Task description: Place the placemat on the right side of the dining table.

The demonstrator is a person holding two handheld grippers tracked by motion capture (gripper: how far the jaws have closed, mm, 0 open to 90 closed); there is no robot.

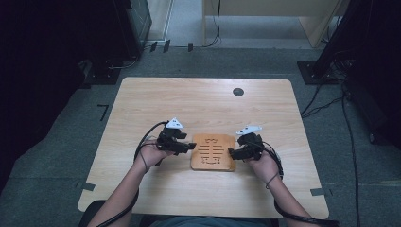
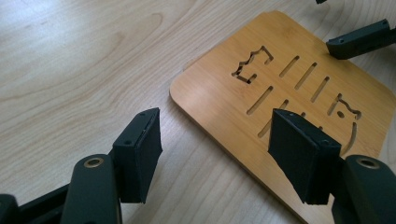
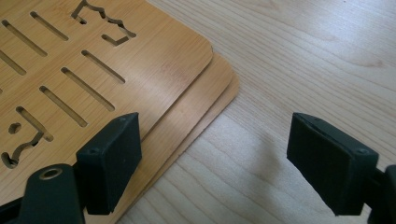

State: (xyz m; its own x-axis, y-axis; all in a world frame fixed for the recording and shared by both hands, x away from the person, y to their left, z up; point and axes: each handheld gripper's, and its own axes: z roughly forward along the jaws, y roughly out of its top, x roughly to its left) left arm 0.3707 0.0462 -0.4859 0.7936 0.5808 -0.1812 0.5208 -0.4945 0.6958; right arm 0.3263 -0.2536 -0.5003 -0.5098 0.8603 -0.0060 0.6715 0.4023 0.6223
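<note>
A stack of thin bamboo boards [image 1: 213, 152] with cut slots and shapes lies flat at the table's front middle. In the right gripper view the boards [image 3: 116, 51] show three offset layers at one rounded corner. My left gripper [image 1: 191, 146] sits at the stack's left edge, open. Its jaws [image 2: 215, 126] straddle the board's [image 2: 280, 84] near edge, one over the table and one over the wood. My right gripper [image 1: 231, 152] is at the stack's right edge, also open. In its own view my right gripper [image 3: 215, 128] has one jaw over the boards' corner and one over bare table.
The light wooden table [image 1: 198, 104] has a round black grommet [image 1: 238, 91] at the back right. Cables trail from both grippers toward the front edge. Dark stands and cables [image 1: 331, 66] are on the floor around the table. The right gripper's jaw tip [image 2: 359, 39] shows beyond the board.
</note>
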